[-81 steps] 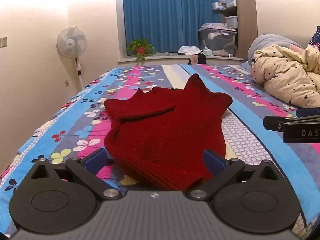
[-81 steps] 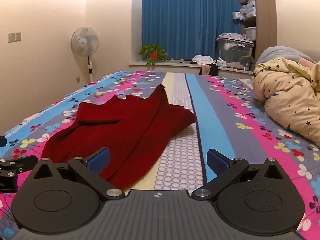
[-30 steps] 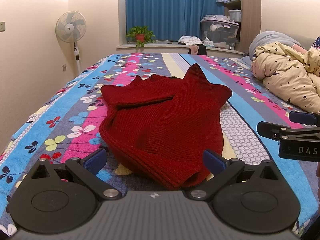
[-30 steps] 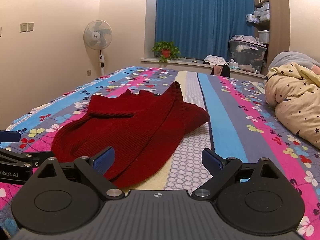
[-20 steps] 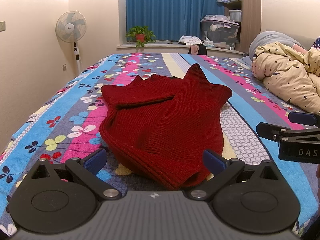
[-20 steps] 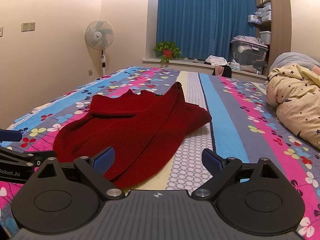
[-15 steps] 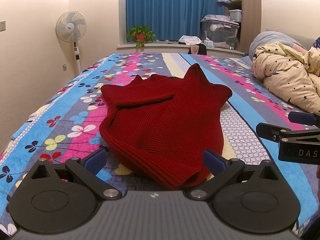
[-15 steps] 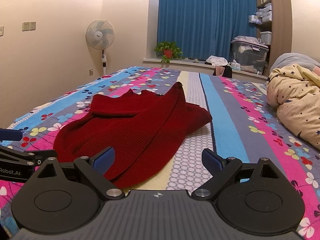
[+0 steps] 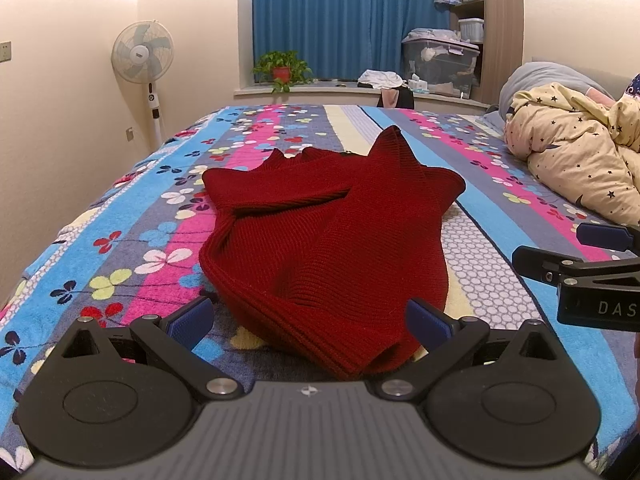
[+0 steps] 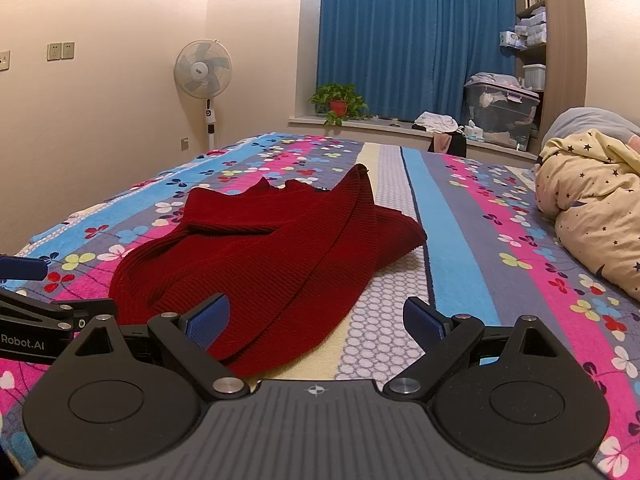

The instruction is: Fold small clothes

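Crumpled dark-red ribbed knit sweater (image 9: pixel 328 240) on striped floral bedspread (image 9: pixel 132 240), 12 o'clock of left gripper (image 9: pixel 308 322). 2 grippers, right gripper (image 10: pixel 316 320) too, jaws apart, empty. Soft, floppy (likely stretchy); pinch near hem corners.

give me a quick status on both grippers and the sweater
Left gripper open, empty, near hem of the red sweater between its fingers. Right gripper open, empty. Sweater rumpled on the striped bedspread, not yet folded. Nothing in the way.
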Demonstrator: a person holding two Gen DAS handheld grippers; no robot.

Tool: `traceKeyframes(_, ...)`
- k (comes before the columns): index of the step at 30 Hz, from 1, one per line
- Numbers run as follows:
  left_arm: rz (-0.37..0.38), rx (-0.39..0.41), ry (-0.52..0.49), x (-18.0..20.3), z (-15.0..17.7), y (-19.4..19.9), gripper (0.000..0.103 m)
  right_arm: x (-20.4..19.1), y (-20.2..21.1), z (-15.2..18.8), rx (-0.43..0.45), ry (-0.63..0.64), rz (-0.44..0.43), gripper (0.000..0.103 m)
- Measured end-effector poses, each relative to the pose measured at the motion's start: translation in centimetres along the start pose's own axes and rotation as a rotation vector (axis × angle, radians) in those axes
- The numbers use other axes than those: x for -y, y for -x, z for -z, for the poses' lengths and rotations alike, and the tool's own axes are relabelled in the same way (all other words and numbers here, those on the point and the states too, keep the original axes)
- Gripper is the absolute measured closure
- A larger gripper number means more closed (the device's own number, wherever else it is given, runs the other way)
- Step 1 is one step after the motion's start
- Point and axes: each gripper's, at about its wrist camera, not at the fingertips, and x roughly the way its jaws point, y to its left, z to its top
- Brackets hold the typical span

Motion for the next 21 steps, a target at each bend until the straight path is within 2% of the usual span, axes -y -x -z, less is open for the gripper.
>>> traceKeyframes(21, -0.012, -0.039, 0.003, 0.1, 0.24, -0.93, 0.001, -0.19, -0.27, 0.08, -0.004, 0.0, -0.004, 0.01)
